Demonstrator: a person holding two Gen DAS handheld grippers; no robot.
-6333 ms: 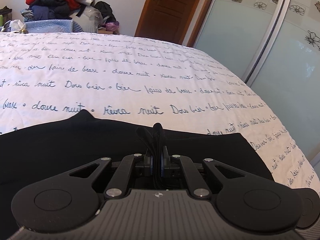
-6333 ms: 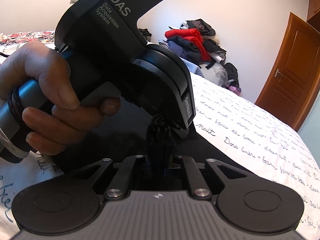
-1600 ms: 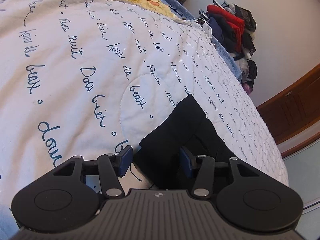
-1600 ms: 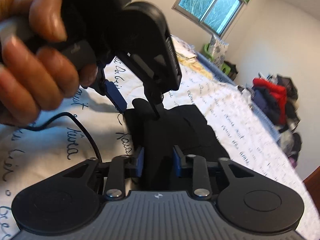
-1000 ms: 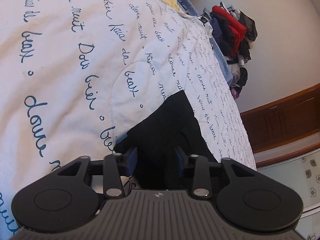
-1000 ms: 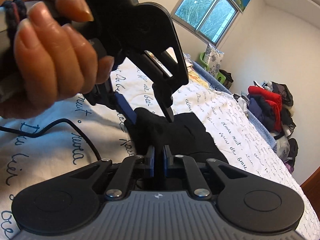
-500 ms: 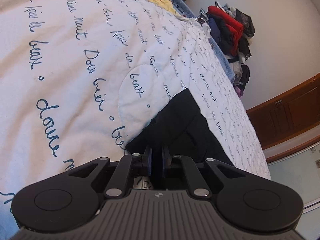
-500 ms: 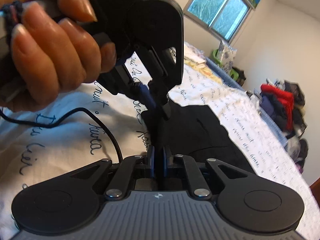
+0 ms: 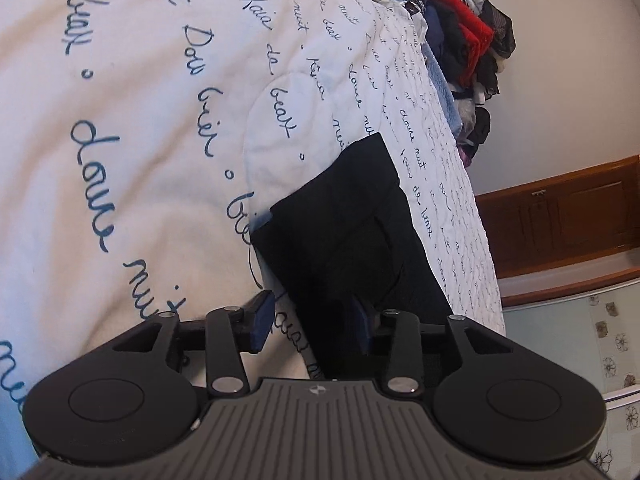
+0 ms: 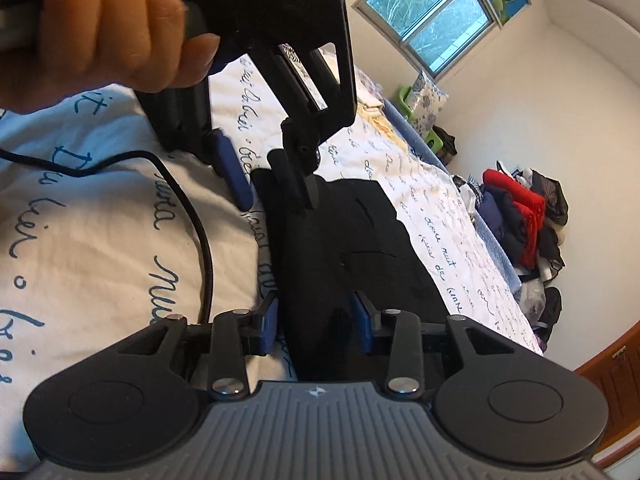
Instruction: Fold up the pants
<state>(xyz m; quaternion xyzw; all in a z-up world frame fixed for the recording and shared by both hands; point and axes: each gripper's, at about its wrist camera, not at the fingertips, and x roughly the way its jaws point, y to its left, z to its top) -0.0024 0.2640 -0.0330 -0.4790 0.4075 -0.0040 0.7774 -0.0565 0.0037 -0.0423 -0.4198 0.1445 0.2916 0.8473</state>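
Both grippers parted since 0.5 s earlier, when each pair of blue pads was pressed together on black cloth.

Left wrist view, left to right: white bedspread (image 9: 132, 128) with blue handwritten script; left gripper (image 9: 314, 326) spread wide, left pad (image 9: 262, 322) over bare quilt, right pad over the cloth, nothing pinched; black pants (image 9: 352, 240) folded into a compact stack, lying flat on the bedspread just ahead of the gripper and running toward the far bed edge; heap of red and dark clothes (image 9: 464, 40) beyond the bed; wooden door (image 9: 560, 216) at far right.

Right wrist view, left to right: black cable (image 10: 188, 208) trailing over the bedspread (image 10: 80, 248); person's hand (image 10: 108, 20) gripping the handle of the left gripper (image 10: 276, 190), fingers apart above the near corner of the pants (image 10: 360, 248); right gripper (image 10: 316, 322) spread, 2 pads flanking a raised ridge of the folded cloth, contact with the cloth not discernible; window (image 10: 436, 12) in the back wall; clothes heap (image 10: 520, 212) at right.
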